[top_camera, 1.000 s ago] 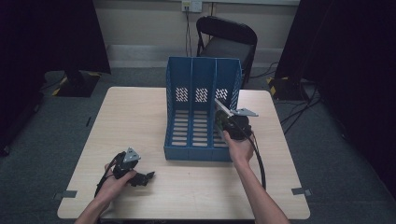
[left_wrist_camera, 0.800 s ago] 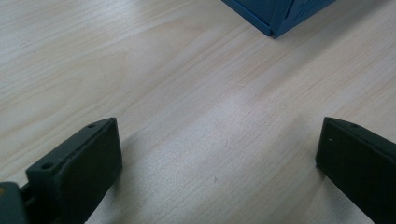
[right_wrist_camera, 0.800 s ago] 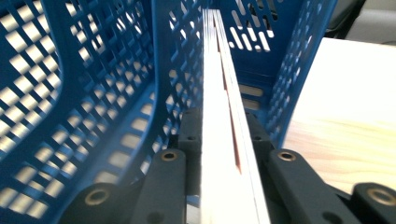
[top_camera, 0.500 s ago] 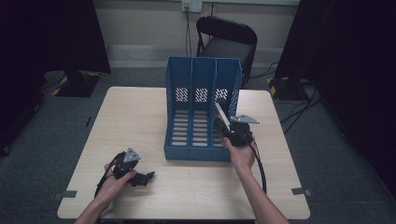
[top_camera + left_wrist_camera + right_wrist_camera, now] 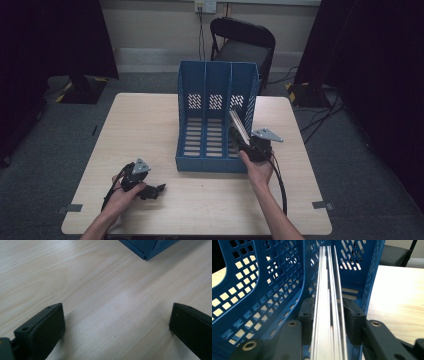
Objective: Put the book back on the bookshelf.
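A blue three-slot file holder [image 5: 216, 120] stood near the middle of the pale wood table [image 5: 150, 125], its tall perforated back toward the far edge and its open front facing the person. The right gripper [image 5: 245, 142] was at the front of the rightmost slot, its jaws closed on a thin stack of pages [image 5: 239, 126] that leaned edge-on, up and back, into that compartment. In the right gripper view the stack [image 5: 329, 315] ran straight away between the two black jaws, both pressed against its sides, with the blue perforated walls [image 5: 262, 290] of the holder rising to either side. The left gripper [image 5: 150, 191] rested low on the table near the front-left, well apart from the holder, held in the person's left hand [image 5: 122, 197]. Its jaws stood wide with nothing between them; the left gripper view showed bare wood grain [image 5: 105, 297] there and a corner of the blue holder [image 5: 147, 248] at the top. No brand, label or writing could be read on the holder, the pages or the grippers.
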`<act>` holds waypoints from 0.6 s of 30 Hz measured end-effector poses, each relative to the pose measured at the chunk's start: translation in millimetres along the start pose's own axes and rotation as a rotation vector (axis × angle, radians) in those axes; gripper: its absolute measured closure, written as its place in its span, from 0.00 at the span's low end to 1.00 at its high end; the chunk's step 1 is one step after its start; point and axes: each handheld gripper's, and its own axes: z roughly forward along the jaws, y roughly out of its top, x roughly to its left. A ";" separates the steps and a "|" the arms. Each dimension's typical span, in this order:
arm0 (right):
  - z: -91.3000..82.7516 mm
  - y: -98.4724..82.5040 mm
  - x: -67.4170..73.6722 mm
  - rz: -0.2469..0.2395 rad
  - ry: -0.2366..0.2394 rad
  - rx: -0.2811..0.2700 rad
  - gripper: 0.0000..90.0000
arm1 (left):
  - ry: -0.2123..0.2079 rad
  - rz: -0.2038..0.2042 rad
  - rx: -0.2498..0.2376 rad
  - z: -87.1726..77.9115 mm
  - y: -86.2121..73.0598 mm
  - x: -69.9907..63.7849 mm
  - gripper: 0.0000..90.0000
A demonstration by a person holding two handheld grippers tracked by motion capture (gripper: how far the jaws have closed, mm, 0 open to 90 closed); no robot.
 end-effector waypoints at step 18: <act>7.4 -4.5 4.5 0.002 -0.060 -0.019 0.82 | -0.001 0.003 0.001 0.3 0.4 0.0 0.00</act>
